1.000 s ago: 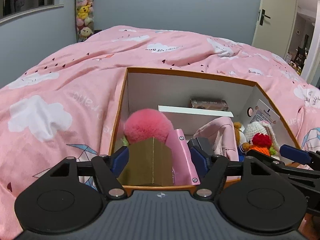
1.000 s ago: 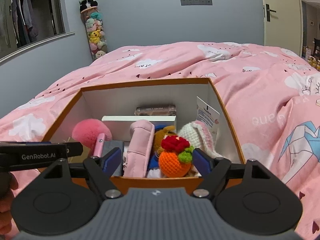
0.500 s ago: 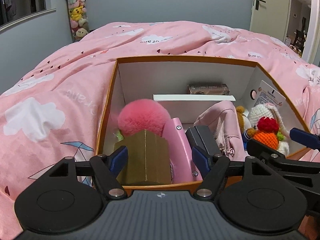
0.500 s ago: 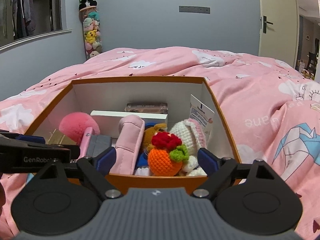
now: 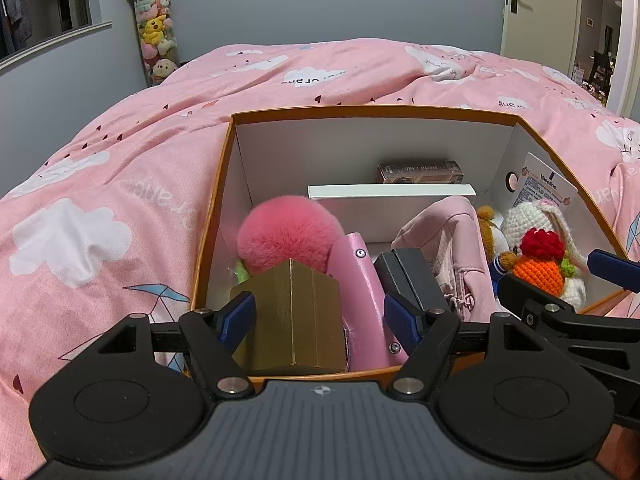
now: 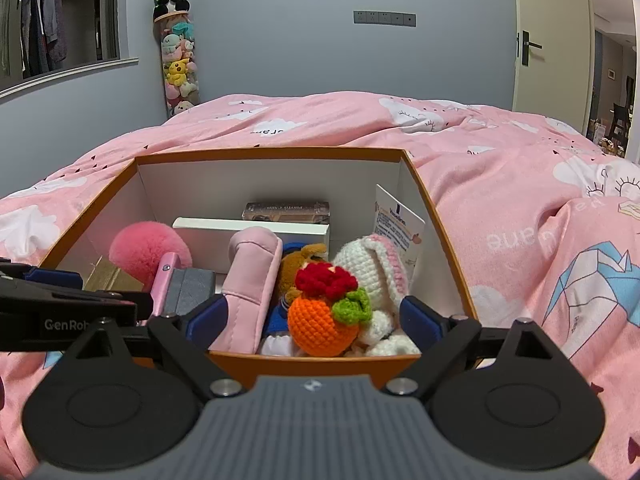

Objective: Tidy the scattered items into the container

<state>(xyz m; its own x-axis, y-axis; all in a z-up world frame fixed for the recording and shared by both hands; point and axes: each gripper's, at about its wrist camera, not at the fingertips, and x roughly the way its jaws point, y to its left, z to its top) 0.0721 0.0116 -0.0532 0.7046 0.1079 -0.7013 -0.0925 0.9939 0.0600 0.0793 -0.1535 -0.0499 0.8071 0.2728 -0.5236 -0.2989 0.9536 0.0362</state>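
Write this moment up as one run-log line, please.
stage: items in orange box | right gripper: jaws opening, crochet orange between, not gripped | left gripper: open, gold box between

Open box sits on bed quilt. Inside, far wall: small printed carton on top of flat box. Left side: fluffy pompom, faceted block in front of it by the near wall. Right of block: slim case, then dark box, then padded pouch near centre. Right side: crocheted bunny against a product card; crocheted fruit in front of bunny; teddy between pouch and bunny.
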